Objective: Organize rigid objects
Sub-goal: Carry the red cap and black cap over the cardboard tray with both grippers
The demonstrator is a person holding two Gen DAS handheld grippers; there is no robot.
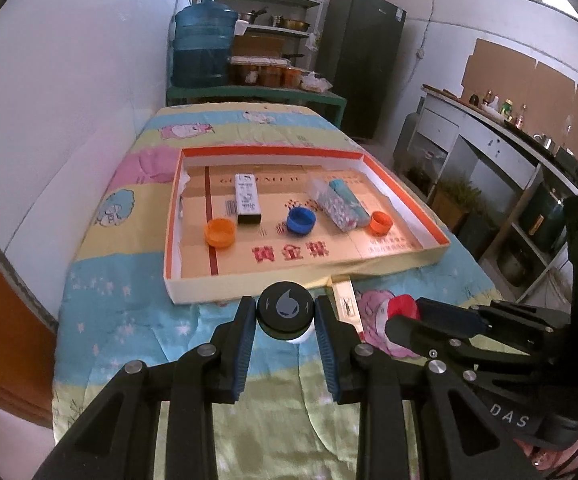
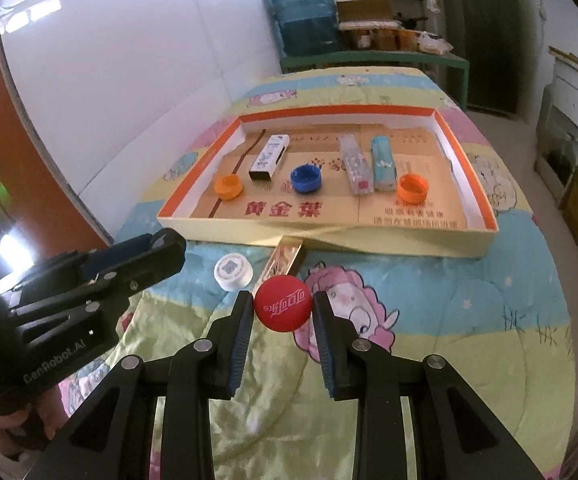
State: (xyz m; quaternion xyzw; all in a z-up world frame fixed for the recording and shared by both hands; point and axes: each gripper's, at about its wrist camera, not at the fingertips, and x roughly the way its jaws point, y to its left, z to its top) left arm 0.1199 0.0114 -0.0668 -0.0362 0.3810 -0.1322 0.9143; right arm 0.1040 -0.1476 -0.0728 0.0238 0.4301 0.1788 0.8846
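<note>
My left gripper (image 1: 285,305) is shut on a black cap (image 1: 286,314) with a grey droplet mark, held just above a white cap (image 1: 304,337) on the quilt. My right gripper (image 2: 282,300) is shut on a red cap (image 2: 283,309) with white lettering. From the left wrist view the right gripper (image 1: 407,314) and its red cap (image 1: 403,305) sit to the right. The right wrist view shows the left gripper (image 2: 175,248) at the left beside the white cap (image 2: 233,270). A slim gold box (image 2: 285,258) lies against the front wall of the shallow orange-rimmed tray (image 2: 369,240).
Inside the tray (image 1: 249,285) lie two orange caps (image 1: 220,232) (image 1: 381,222), a blue cap (image 1: 301,221), a white box (image 1: 247,199) and two patterned packets (image 1: 339,202). The quilt-covered bed meets a white wall on the left. Past it are a water jug (image 1: 205,46) and shelves.
</note>
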